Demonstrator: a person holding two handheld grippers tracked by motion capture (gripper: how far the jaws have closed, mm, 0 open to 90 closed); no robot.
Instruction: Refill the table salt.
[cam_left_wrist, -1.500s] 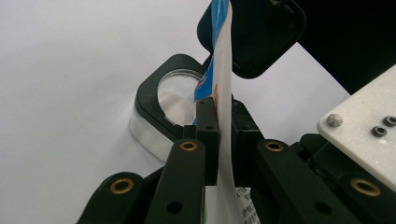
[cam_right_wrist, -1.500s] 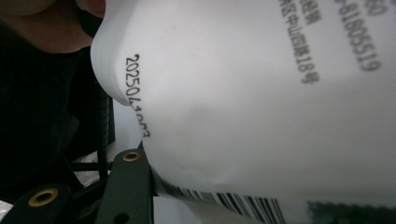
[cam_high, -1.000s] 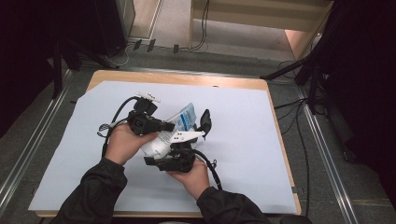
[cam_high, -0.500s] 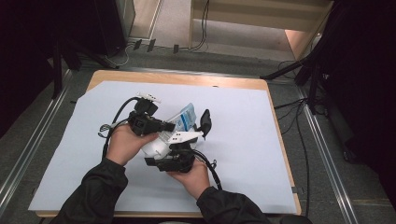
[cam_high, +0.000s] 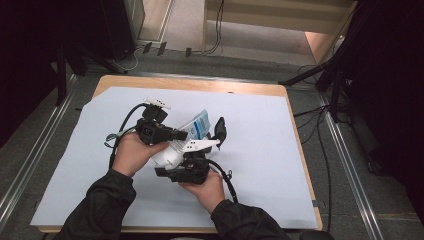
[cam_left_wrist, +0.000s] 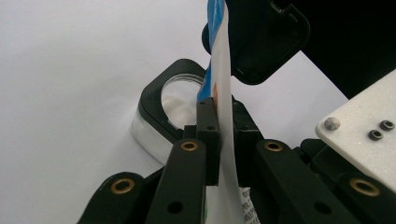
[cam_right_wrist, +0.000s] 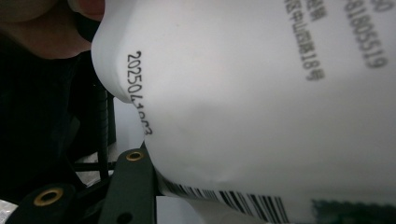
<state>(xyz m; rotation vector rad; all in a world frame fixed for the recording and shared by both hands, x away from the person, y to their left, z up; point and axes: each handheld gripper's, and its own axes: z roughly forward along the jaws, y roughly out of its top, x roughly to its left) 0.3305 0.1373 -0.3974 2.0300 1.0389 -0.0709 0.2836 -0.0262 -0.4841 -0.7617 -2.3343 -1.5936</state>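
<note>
A soft white pouch with a blue printed end (cam_high: 196, 127) is held up over the table between both grippers. My left gripper (cam_high: 181, 135) comes in from the left and is shut on the pouch's thin flat edge (cam_left_wrist: 225, 79); its pads (cam_left_wrist: 208, 126) pinch that edge, and the jaws have just eased open a little. My right gripper (cam_high: 204, 140) rises from below and is shut on the pouch's fat white body (cam_right_wrist: 261, 93), which carries printed dates and a barcode. One of its black fingers (cam_right_wrist: 133, 186) presses the pouch's underside.
A pale blue sheet (cam_high: 270, 150) covers the wooden table (cam_high: 200, 86). Metal rails run along both sides on the floor, and cables and stand legs lie beyond the far edge. A black ring with a clear middle (cam_left_wrist: 180, 100) shows just behind the left jaws.
</note>
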